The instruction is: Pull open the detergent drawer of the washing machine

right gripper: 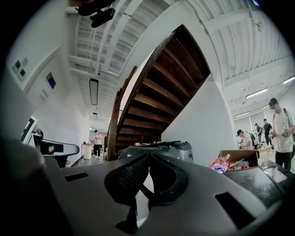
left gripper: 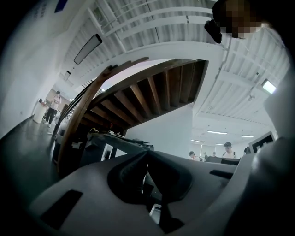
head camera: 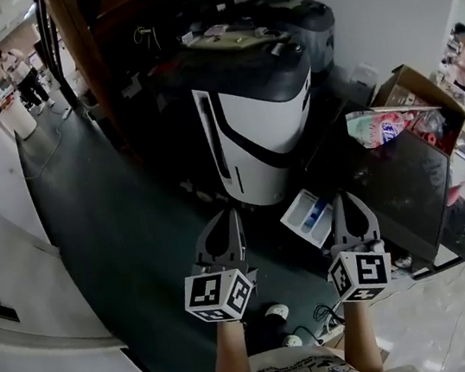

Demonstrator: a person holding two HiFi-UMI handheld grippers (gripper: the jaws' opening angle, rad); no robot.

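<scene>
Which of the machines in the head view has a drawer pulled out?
The black machine on the right: its white detergent drawer sticks out. The white-fronted machine in the middle shows no drawer.

The head view is dim, its floor (head camera: 106, 218) deep in shadow while the white wall (head camera: 3, 287) at left glares, and both gripper views, lit by ceiling strip lights (right gripper: 258, 93), bend hard toward black vignetted edges, the left gripper (left gripper: 146, 154) and right gripper (right gripper: 148, 157) dark and soft up close.

No legible text or labels anywhere.
</scene>
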